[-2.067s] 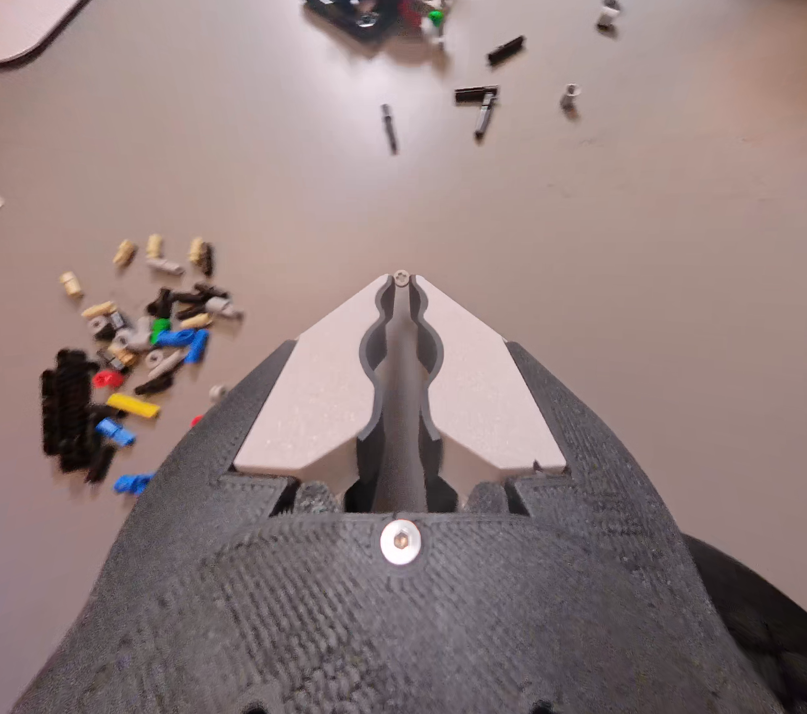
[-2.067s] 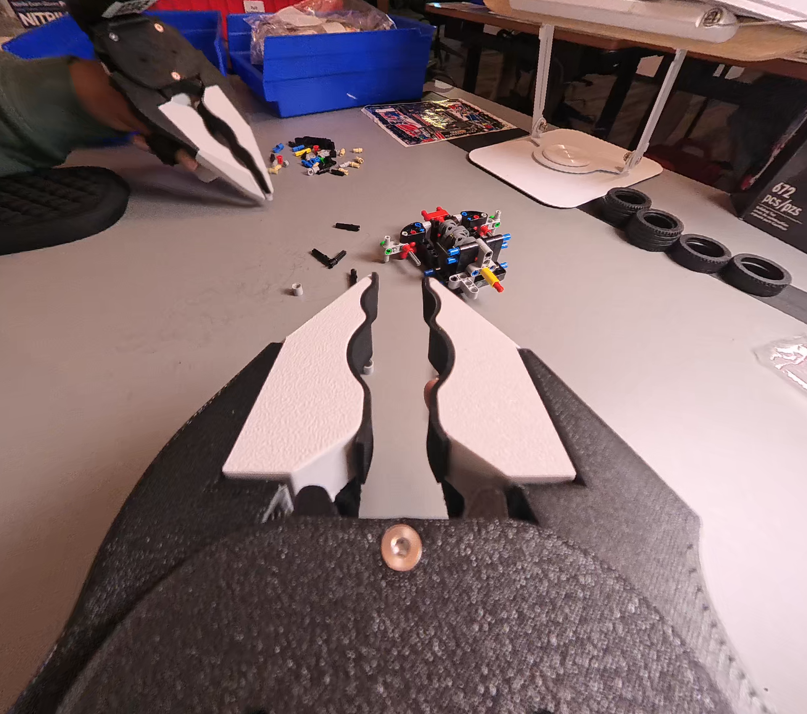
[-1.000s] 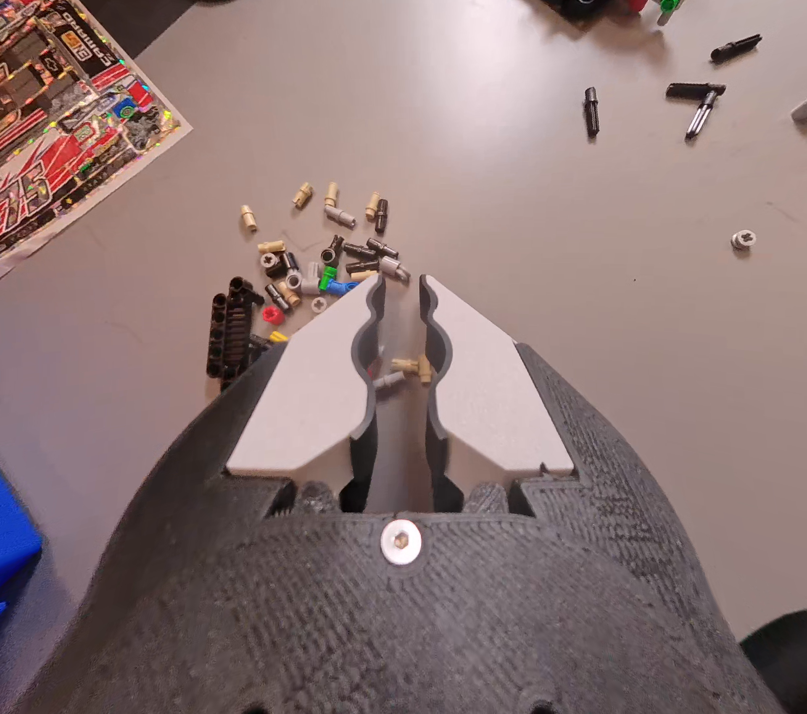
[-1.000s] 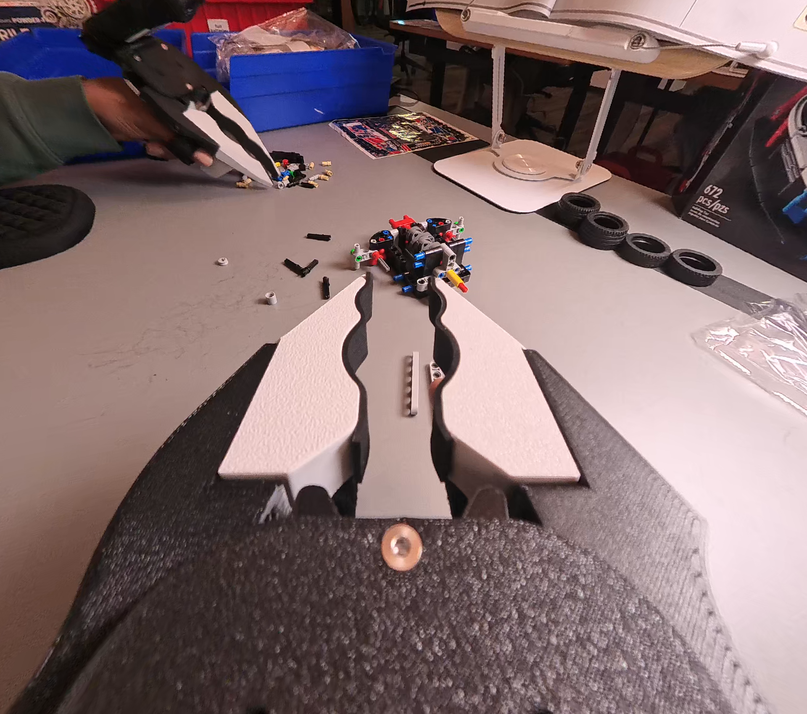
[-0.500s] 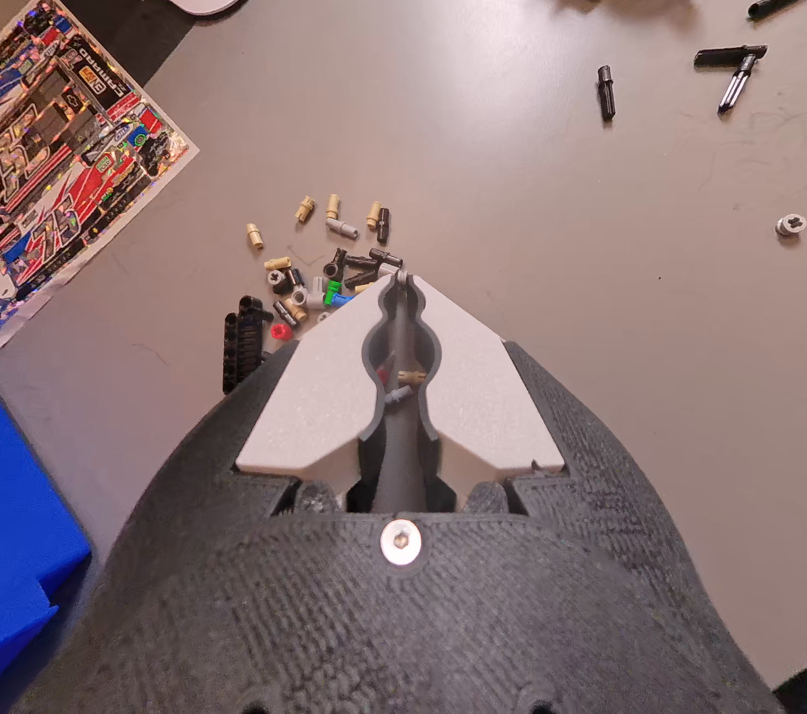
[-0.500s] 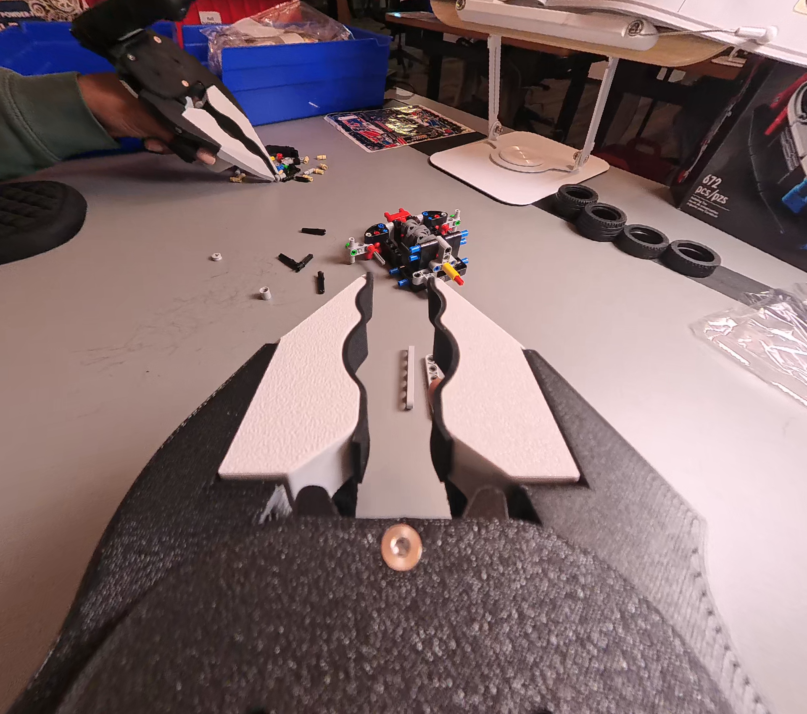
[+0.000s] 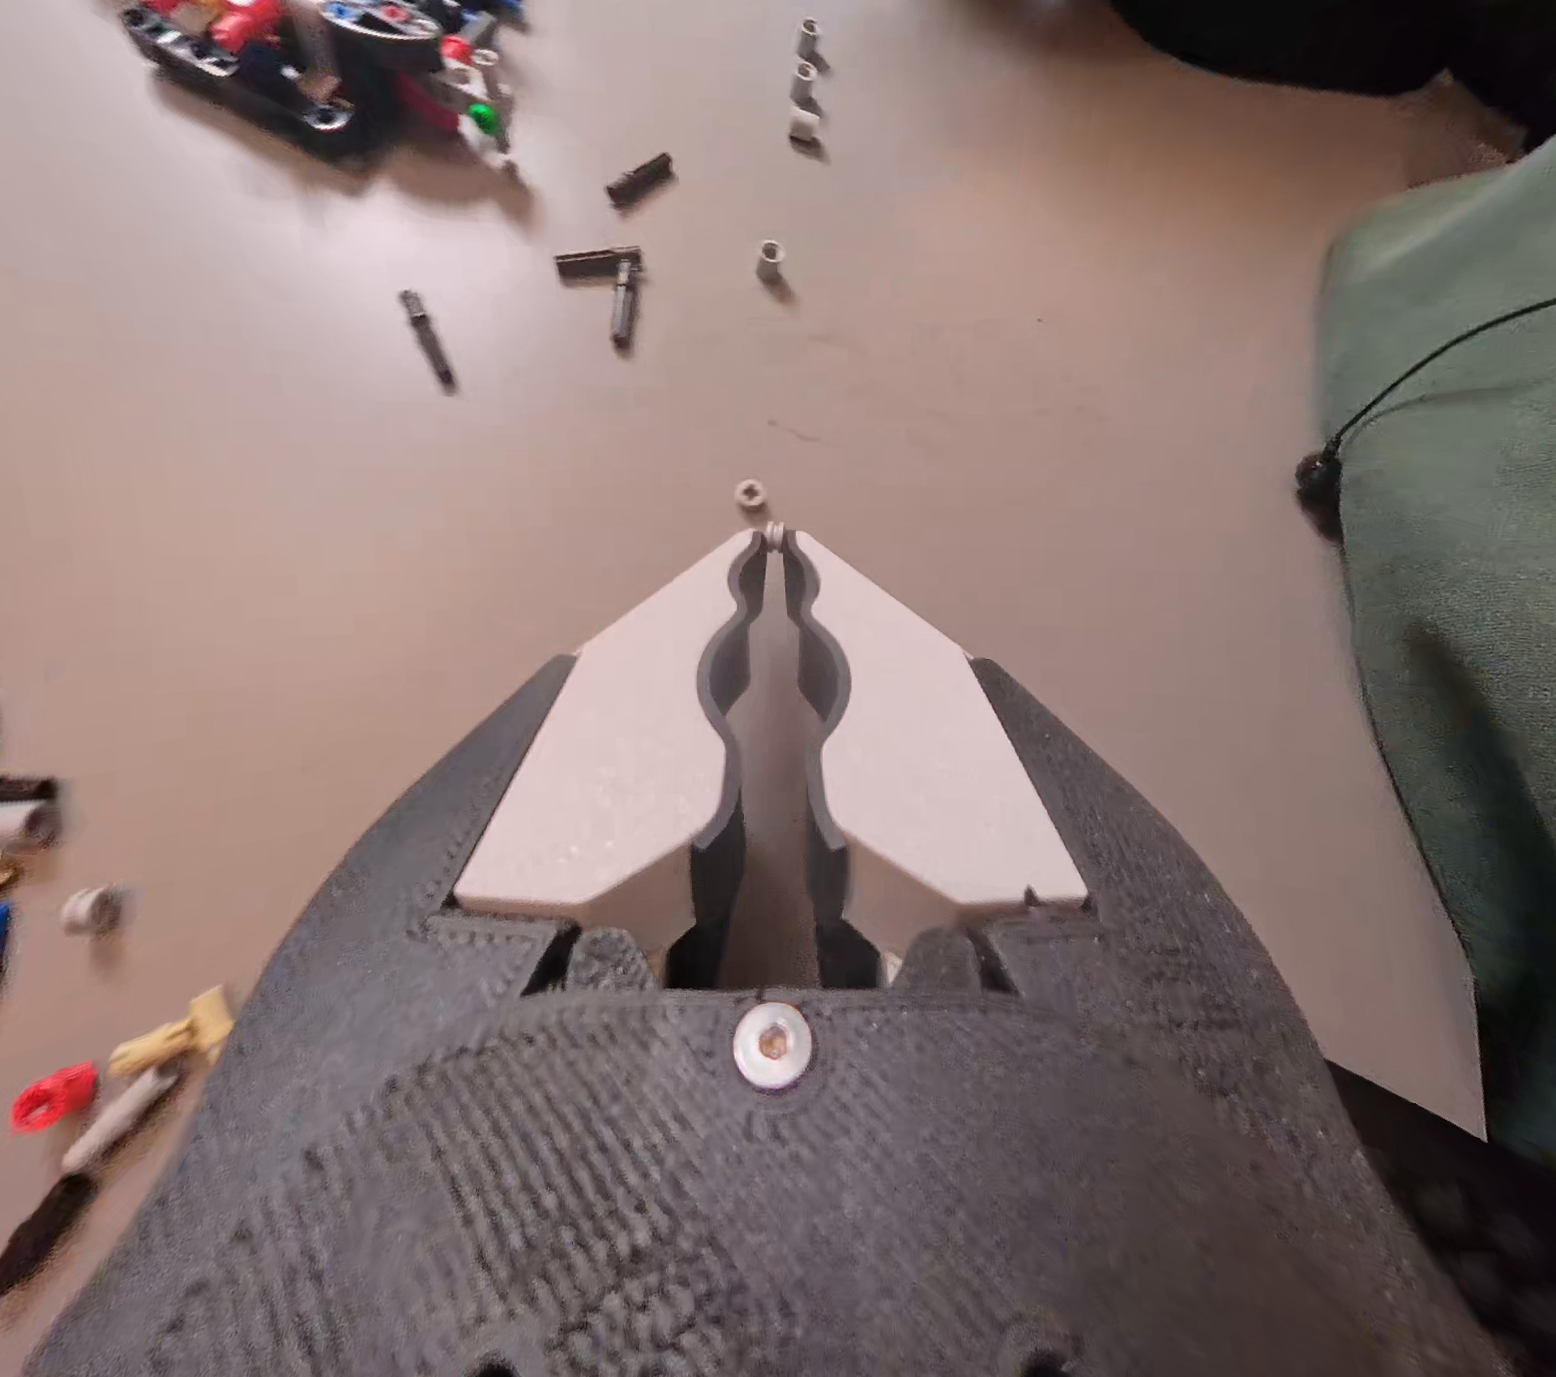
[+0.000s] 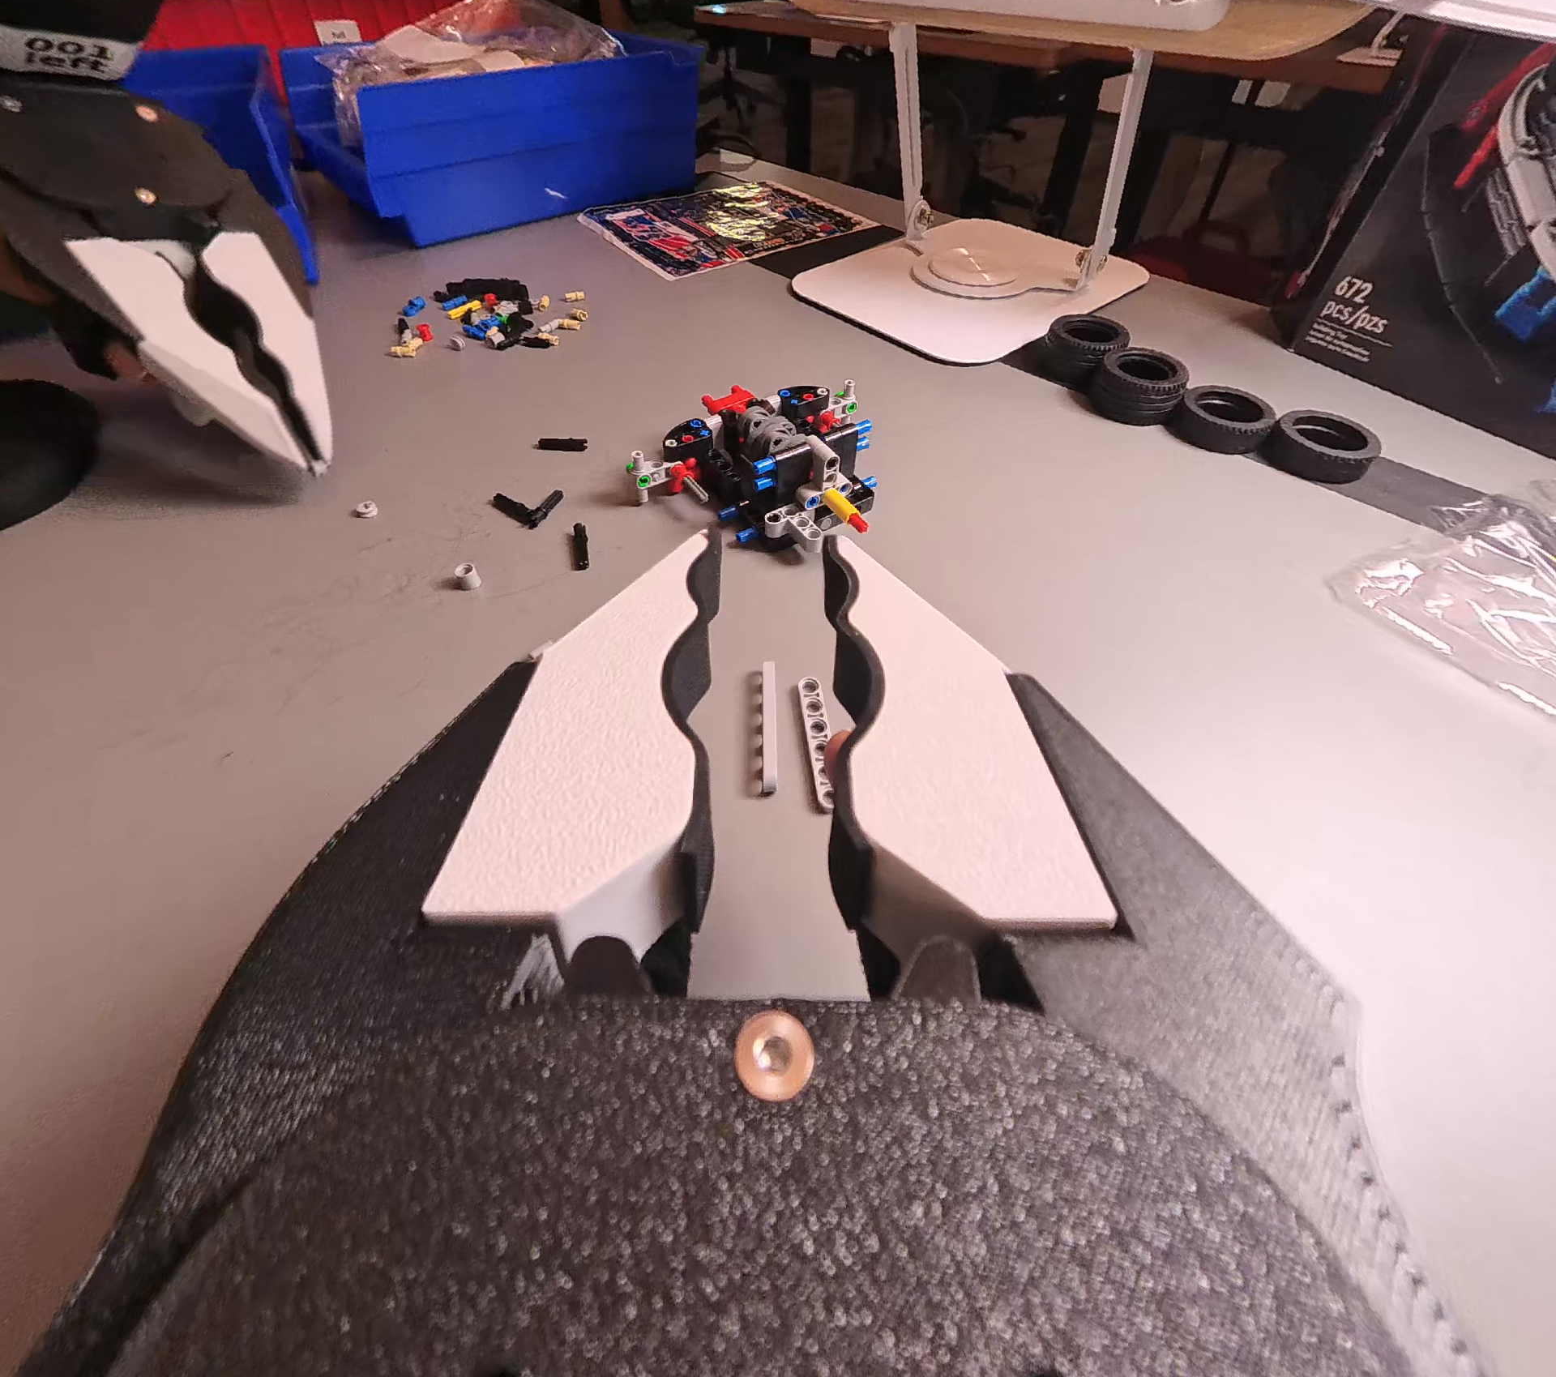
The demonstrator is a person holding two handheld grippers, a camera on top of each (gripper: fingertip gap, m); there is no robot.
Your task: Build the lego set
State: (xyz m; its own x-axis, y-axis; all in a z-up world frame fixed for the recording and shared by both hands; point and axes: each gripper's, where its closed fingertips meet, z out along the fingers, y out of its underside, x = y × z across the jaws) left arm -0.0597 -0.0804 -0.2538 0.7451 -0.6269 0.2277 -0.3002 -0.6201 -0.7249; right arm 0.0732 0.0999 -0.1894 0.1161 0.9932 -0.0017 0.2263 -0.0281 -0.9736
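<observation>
My left gripper (image 7: 775, 537) is shut on a small grey pin (image 7: 776, 533) held at its tips, just above the table, close to a loose grey bush (image 7: 748, 492). It also shows in the right wrist view (image 8: 313, 462), left of the model. The partly built black, red and blue model (image 8: 766, 461) stands mid-table, also in the left wrist view (image 7: 295, 14). My right gripper (image 8: 770, 543) is open and empty, its tips just short of the model. Two grey beams (image 8: 768, 730) lie on the table between its fingers.
Black pins (image 7: 599, 263) and a grey bush (image 7: 768, 259) lie between left gripper and model. A pile of small parts (image 8: 488, 318), sticker sheet (image 8: 732, 225), blue bins (image 8: 505, 132), booklet stand (image 8: 968, 292), several tyres (image 8: 1212, 402) and a plastic bag (image 8: 1473, 595) surround the work area. The grippers' ends are close to 25 cm from one another.
My left gripper shut on a grey pin in the parts pile, then carried it away toward the model. My right gripper stayed open and barely moved.
</observation>
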